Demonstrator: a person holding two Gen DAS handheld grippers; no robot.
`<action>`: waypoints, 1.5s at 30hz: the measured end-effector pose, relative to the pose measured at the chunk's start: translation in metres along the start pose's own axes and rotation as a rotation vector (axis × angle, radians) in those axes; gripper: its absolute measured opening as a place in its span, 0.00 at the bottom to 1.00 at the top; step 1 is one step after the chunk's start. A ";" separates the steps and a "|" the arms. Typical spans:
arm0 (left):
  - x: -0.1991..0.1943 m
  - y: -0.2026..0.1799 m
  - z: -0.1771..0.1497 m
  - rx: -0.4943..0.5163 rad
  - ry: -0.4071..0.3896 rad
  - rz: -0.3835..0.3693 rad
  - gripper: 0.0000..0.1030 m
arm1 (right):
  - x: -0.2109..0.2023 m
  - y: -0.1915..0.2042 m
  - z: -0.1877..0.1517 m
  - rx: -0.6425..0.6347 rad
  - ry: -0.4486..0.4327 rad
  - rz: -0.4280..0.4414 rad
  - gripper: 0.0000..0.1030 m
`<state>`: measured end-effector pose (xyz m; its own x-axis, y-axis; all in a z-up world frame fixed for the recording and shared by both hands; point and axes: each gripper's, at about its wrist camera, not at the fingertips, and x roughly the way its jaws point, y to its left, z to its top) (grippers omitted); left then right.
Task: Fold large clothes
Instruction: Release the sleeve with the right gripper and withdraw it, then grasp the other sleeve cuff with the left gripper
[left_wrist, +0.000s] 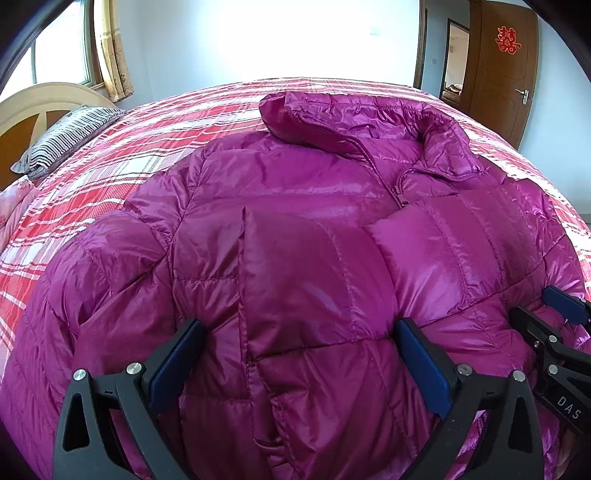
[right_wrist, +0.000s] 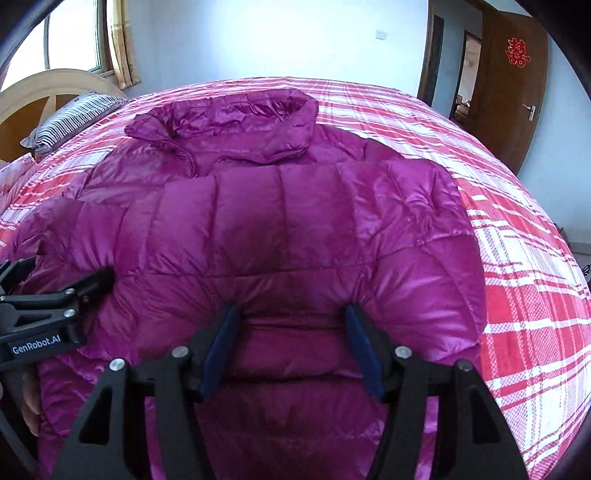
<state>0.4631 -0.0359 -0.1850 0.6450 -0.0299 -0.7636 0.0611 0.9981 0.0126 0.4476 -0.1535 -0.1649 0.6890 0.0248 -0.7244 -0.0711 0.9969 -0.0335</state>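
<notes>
One magenta puffer jacket (left_wrist: 295, 229) on one plaid bed (left_wrist: 110, 177), two tools, left tool (left_wrist: 295, 362) and right tool (right_wrist: 291, 347), both wide apart.

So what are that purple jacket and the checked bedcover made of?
The puffer jacket looks like thin, glossy nylon or polyester: it shines, wrinkles finely, and its stitched panels bulge with padding. The bedcover looks like matte woven cotton in red and white plaid, though blends can't be ruled out.
</notes>
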 end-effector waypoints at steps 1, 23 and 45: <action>0.000 0.000 0.000 0.001 0.001 0.000 0.99 | 0.000 0.002 0.000 -0.008 0.000 -0.012 0.63; -0.161 0.194 -0.081 -0.093 -0.084 0.216 0.99 | 0.000 0.003 -0.003 -0.012 -0.015 -0.025 0.63; -0.168 0.250 -0.158 -0.302 -0.067 0.181 0.24 | -0.004 0.000 -0.005 -0.002 -0.032 -0.014 0.64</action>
<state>0.2495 0.2270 -0.1558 0.6737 0.1553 -0.7225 -0.2802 0.9583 -0.0553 0.4409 -0.1542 -0.1655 0.7128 0.0128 -0.7013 -0.0623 0.9970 -0.0451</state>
